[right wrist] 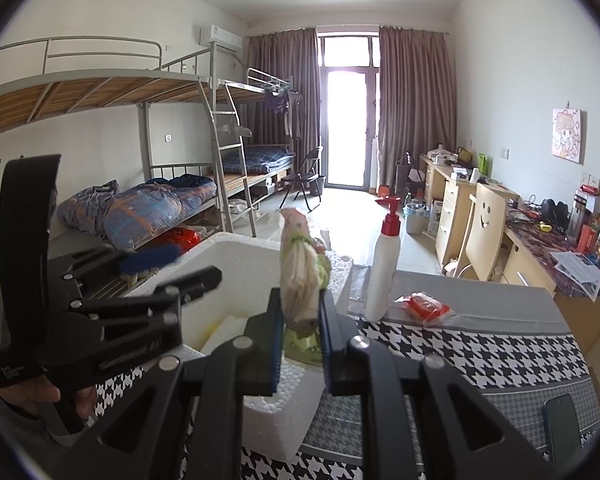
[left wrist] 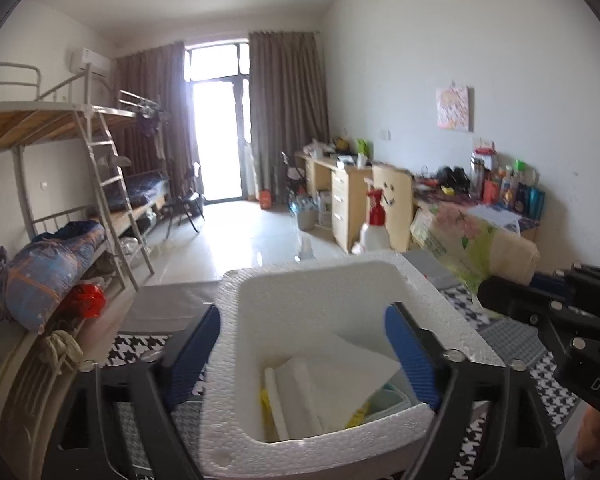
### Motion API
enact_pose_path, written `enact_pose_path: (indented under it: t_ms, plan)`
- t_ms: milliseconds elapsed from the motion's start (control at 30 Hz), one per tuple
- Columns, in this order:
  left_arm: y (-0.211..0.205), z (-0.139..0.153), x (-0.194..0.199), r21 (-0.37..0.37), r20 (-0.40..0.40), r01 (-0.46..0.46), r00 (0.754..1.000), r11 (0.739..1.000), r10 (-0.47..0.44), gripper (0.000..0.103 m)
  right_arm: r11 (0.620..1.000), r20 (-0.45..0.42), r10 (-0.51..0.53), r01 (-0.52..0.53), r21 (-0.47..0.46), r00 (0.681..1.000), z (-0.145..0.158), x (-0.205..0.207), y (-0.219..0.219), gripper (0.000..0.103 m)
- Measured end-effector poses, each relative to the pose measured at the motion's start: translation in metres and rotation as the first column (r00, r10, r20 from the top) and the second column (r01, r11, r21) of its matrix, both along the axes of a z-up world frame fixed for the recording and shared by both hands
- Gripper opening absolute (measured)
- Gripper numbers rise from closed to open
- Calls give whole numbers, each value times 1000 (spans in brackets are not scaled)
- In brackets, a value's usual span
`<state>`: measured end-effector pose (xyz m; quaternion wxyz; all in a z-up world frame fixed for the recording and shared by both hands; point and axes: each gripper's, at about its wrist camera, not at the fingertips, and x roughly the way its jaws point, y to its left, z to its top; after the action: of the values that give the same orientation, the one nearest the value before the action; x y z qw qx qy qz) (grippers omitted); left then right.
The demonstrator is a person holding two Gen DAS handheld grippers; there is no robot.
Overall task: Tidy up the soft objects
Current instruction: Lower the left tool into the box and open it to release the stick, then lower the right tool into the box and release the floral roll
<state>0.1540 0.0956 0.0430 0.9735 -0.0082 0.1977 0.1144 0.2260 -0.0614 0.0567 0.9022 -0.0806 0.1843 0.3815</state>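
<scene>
Right wrist view shows the right hand-held gripper [right wrist: 300,316] pinching a soft, light tissue pack [right wrist: 302,276] (crushing mid-body) above the foam box [right wrist: 236,256]; the left hand-held gripper [left wrist: 306,354] straddles the box wall, spread wide.

Little can be read. In the left wrist view, white capitals "DAS" stand on the black plastic body of the right gripper [left wrist: 500,294], cut off by the picture's edge. In the right wrist view, small white print sits on the black handle of the left gripper [right wrist: 172,264], perhaps two lines, too blurred to make out.
</scene>
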Motion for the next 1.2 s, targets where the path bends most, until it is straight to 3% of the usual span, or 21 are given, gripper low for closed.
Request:
enact_pose_path:
  t_ms: [133, 500, 1200]
  plan:
    - [1, 4, -4, 12, 17, -25, 1000, 1000, 25, 97, 1000, 0, -2, 2, -1, 1000, 0, -1, 0, 20]
    - [10, 8, -11, -8, 38, -35, 999, 999, 35, 97, 1000, 17, 5, -5, 3, 1000, 3, -8, 2, 20]
    - [32, 12, -40, -1, 82, -144, 986, 990, 143, 102, 998, -4, 58, -58, 4, 998, 4, -8, 27, 20]
